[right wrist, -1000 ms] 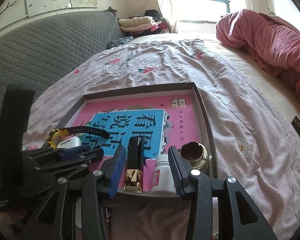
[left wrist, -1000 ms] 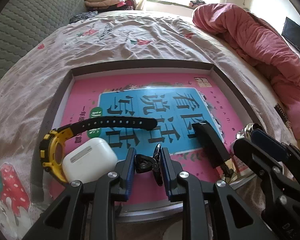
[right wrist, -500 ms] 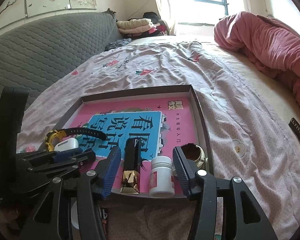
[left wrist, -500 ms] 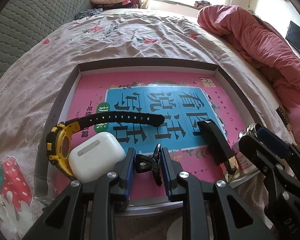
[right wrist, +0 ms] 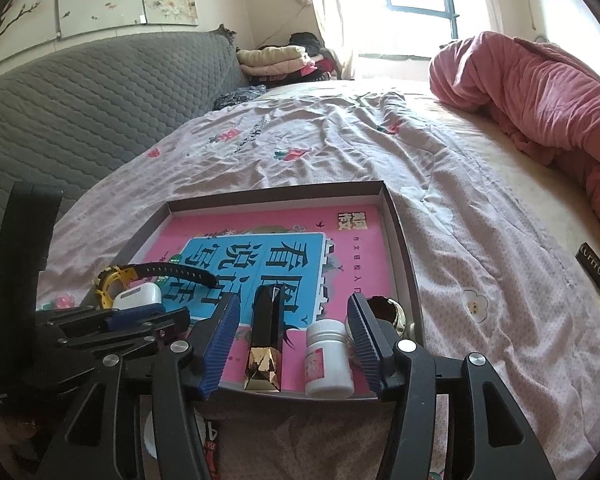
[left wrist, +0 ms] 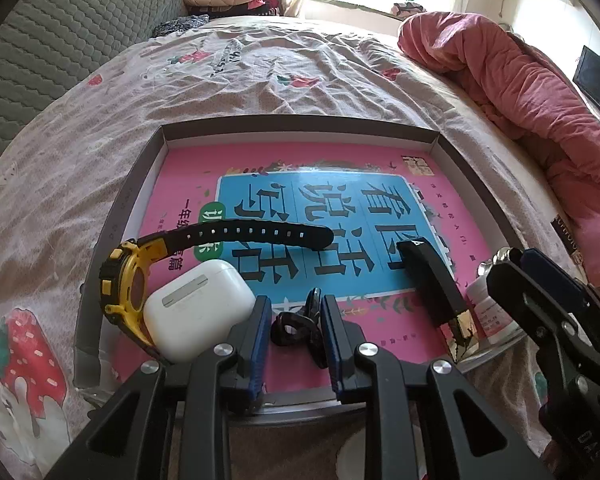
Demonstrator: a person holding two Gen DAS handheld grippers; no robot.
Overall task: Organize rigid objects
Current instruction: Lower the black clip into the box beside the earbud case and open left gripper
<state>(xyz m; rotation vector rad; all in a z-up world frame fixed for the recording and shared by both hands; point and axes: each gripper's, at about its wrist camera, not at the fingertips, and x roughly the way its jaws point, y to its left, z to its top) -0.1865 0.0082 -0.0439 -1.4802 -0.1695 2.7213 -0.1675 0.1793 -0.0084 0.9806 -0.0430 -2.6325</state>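
Observation:
A shallow grey box (left wrist: pixel 340 122) lined with a pink and blue book lies on the bed. Inside are a yellow and black watch (left wrist: pixel 128 280), a white earbud case (left wrist: pixel 196 308), a black and gold lipstick (left wrist: pixel 436 288) and a white pill bottle (right wrist: pixel 327 358). My left gripper (left wrist: pixel 294 326) is shut on a black binder clip (left wrist: pixel 300 326) over the box's near edge. My right gripper (right wrist: pixel 294 344) is open, its jaws either side of the lipstick (right wrist: pixel 265 336) and bottle. A gold-rimmed jar (right wrist: pixel 384 312) sits behind its right finger.
A rumpled pink duvet (left wrist: pixel 520 92) lies on the right of the bed. A grey quilted headboard (right wrist: pixel 80 100) runs along the left. Folded clothes (right wrist: pixel 276 60) are stacked by the window. A black label strip (right wrist: pixel 598 276) lies on the sheet at right.
My right gripper has opened wider and drawn back slightly from the lipstick and bottle. My left gripper keeps its hold on the clip, with little movement.

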